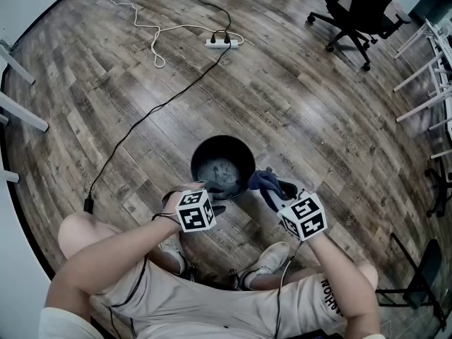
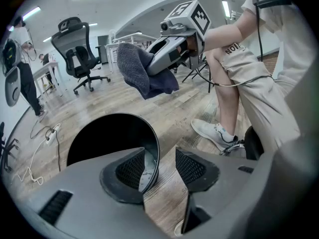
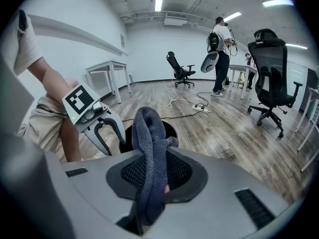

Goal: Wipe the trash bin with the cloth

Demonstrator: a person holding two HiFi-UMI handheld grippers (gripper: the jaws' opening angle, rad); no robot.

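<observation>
Head view: right gripper (image 1: 272, 189) pinching cloth (image 1: 263, 180) beside trash bin (image 1: 198, 154); left gripper (image 1: 215, 197) spread, straddling its rim.

Wood-plank floor (image 1: 304, 111) carries: black trash bin (image 1: 233, 147), upright; power strip (image 1: 222, 43) with cables (image 1: 152, 111); office chair (image 1: 360, 2).

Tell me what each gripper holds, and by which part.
The right gripper pinches the cloth around its bunched middle. The left gripper holds nothing; its open jaws straddle the rim of the trash bin.
</observation>
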